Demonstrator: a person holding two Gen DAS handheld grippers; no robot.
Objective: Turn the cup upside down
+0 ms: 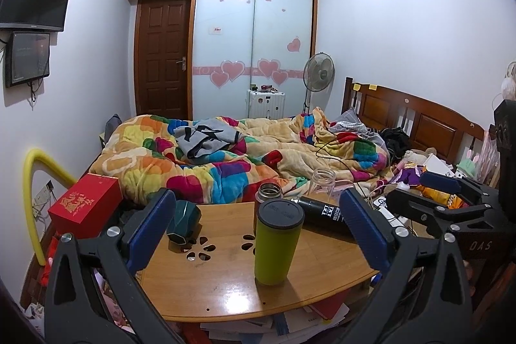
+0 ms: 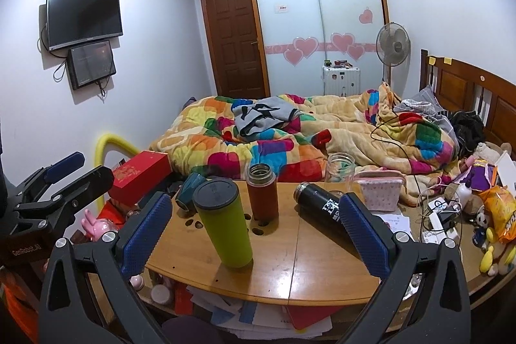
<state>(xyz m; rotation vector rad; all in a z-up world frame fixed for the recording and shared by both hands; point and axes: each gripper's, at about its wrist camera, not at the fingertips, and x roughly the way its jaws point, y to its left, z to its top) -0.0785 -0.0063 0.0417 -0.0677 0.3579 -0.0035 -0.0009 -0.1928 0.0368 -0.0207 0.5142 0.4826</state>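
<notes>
A lime-green tumbler with a dark lid (image 1: 277,244) stands upright on the small wooden table (image 1: 225,289); it also shows in the right wrist view (image 2: 222,223). My left gripper (image 1: 258,234) is open and empty, its blue pads wide on either side of the tumbler, short of it. My right gripper (image 2: 254,234) is open and empty, near the table's front edge, with the tumbler between its pads but farther off. Each gripper shows at the edge of the other's view: the right one (image 1: 441,192) and the left one (image 2: 64,173).
On the table: a brown flask (image 2: 262,192) standing open, a black bottle (image 2: 322,208) lying on its side, a dark teal cup (image 2: 190,191) tipped over, a clear jar (image 2: 340,168). A red box (image 2: 140,176) sits left, a cluttered bed behind, papers under the table.
</notes>
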